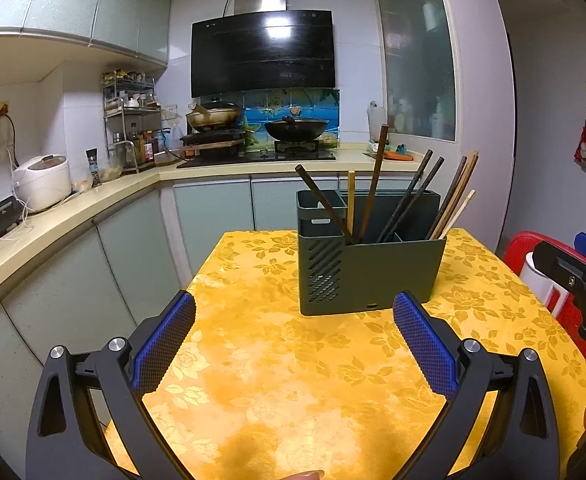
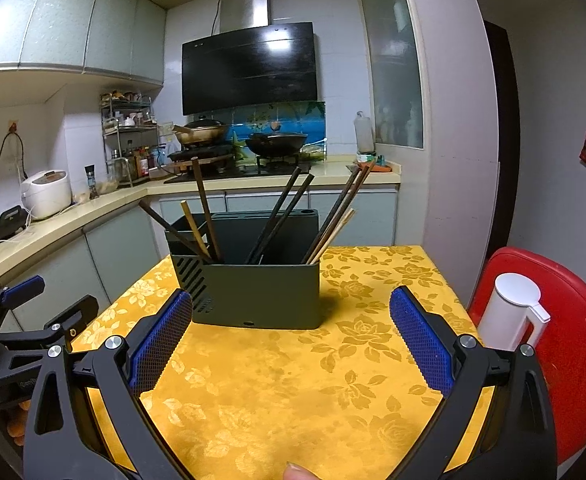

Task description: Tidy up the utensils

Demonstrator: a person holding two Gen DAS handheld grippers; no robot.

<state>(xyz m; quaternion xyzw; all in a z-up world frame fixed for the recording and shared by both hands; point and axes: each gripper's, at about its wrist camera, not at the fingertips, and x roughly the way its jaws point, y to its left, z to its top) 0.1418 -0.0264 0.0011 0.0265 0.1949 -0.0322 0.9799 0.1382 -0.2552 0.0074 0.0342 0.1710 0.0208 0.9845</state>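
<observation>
A dark green utensil holder (image 1: pixel 369 276) stands on the yellow floral tablecloth (image 1: pixel 277 380); it also shows in the right wrist view (image 2: pixel 261 296). Several chopsticks (image 1: pixel 413 196) stand in its compartments, dark and light wooden ones, leaning apart; they show in the right wrist view (image 2: pixel 281 216) too. My left gripper (image 1: pixel 293 308) is open and empty, just in front of the holder. My right gripper (image 2: pixel 291 304) is open and empty, also just in front of the holder. Each gripper shows at the edge of the other's view.
A white kettle (image 2: pixel 509 312) stands on a red plastic stool (image 2: pixel 573 320) right of the table. A kitchen counter (image 1: pixel 73 216) with a rice cooker (image 1: pixel 43 182) runs along the left. Woks sit on the stove (image 1: pixel 261 152) behind the table.
</observation>
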